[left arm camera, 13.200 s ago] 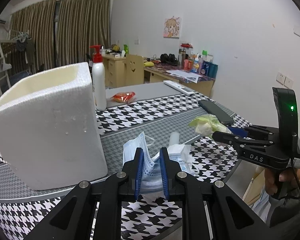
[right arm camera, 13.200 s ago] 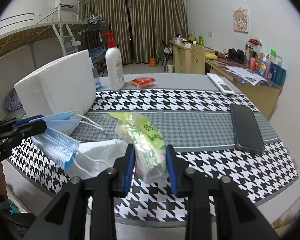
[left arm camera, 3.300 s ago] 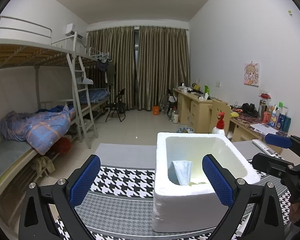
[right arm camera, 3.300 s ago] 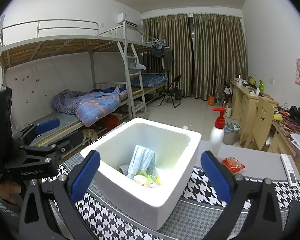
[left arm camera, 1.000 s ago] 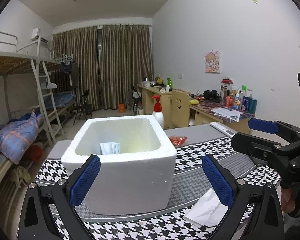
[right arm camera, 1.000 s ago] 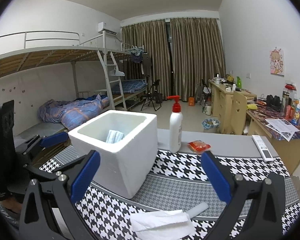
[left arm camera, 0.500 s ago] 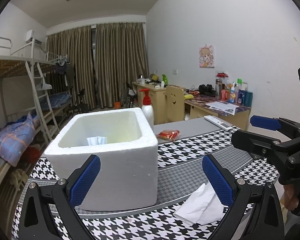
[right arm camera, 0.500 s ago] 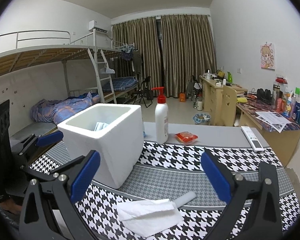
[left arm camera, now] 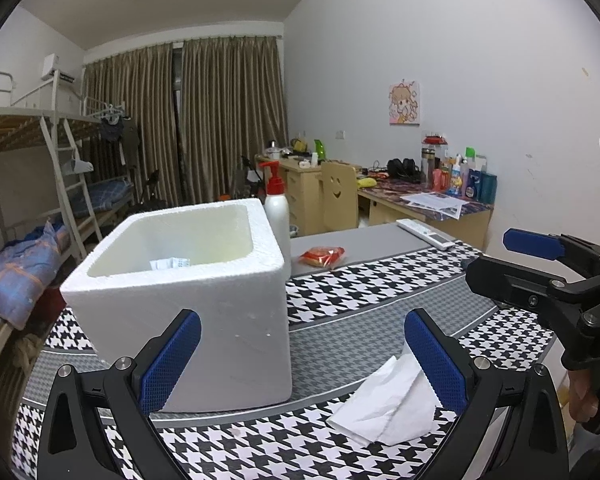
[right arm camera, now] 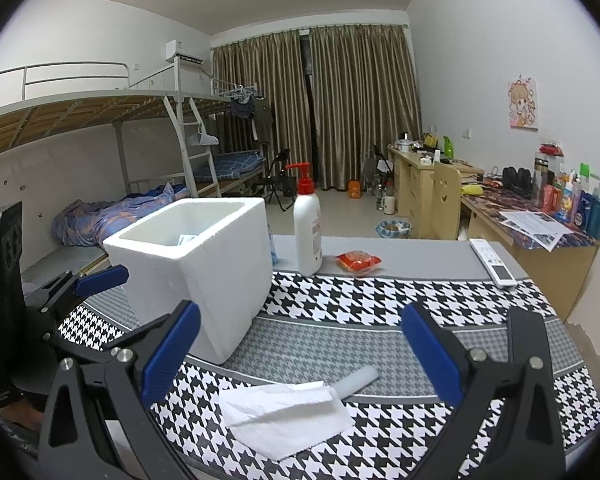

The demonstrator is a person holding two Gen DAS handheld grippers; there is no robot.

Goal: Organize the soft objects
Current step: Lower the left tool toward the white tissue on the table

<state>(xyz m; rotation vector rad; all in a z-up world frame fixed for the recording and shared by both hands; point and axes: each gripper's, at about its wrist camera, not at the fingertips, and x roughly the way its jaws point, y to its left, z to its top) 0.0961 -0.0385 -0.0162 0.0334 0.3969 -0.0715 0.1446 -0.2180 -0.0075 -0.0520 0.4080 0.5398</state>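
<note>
We have lowered both empty, wide-open tongs, the left gripper (left arm camera: 302, 358) and right gripper (right arm camera: 300, 354), from above the foam box (right arm camera: 204, 264) toward the white tissue (right arm camera: 286, 414) lying flat on the houndstooth table (right arm camera: 380, 300); it likely goes in next.

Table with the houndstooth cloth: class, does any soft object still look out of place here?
Yes. A crumpled white tissue lies loose on the houndstooth tablecloth, outside the white foam box that already holds soft items. It partly covers a small pale tube. Both grippers, left and right, are open and empty.
</note>
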